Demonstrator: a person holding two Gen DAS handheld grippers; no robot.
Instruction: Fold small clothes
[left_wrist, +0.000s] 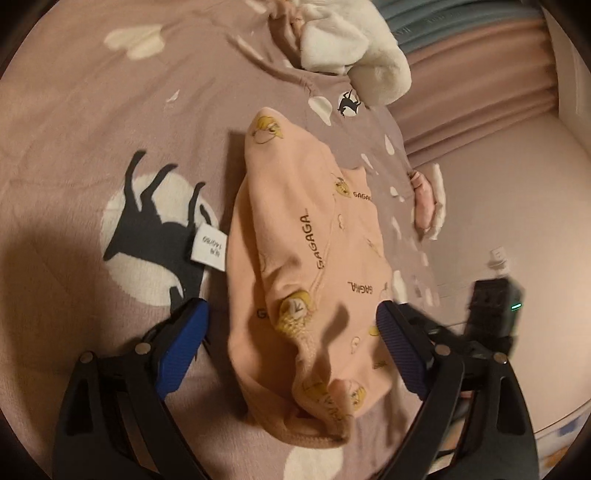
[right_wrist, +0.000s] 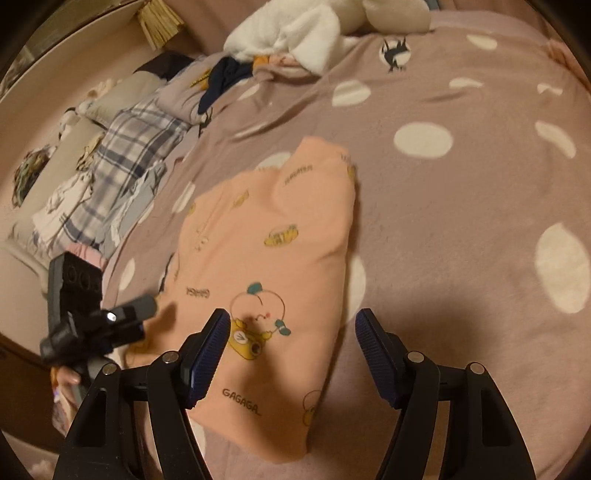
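Note:
A small peach garment (left_wrist: 295, 236) printed with yellow cartoon figures and "GAGAGA" lies folded and a bit rumpled on a mauve blanket (left_wrist: 74, 129). A white size tag (left_wrist: 209, 248) sticks out at its left edge. My left gripper (left_wrist: 291, 308) is open, its blue pads (left_wrist: 181, 350) standing either side of the garment's near end without pressing it. In the right wrist view the same garment (right_wrist: 273, 229) lies flat. My right gripper (right_wrist: 292, 315) is open above its near part, one pad over the cloth and the other beyond the garment's right edge.
The blanket (right_wrist: 461, 221) has white dots and black cat shapes. White fluffy cloth (right_wrist: 295, 33) is heaped at the far end. A plaid pile of clothes (right_wrist: 122, 162) lies to the left. A small pink and white folded stack (left_wrist: 428, 203) sits near the bed's edge. A hand (right_wrist: 66, 380) holds the other gripper's body (right_wrist: 81, 314).

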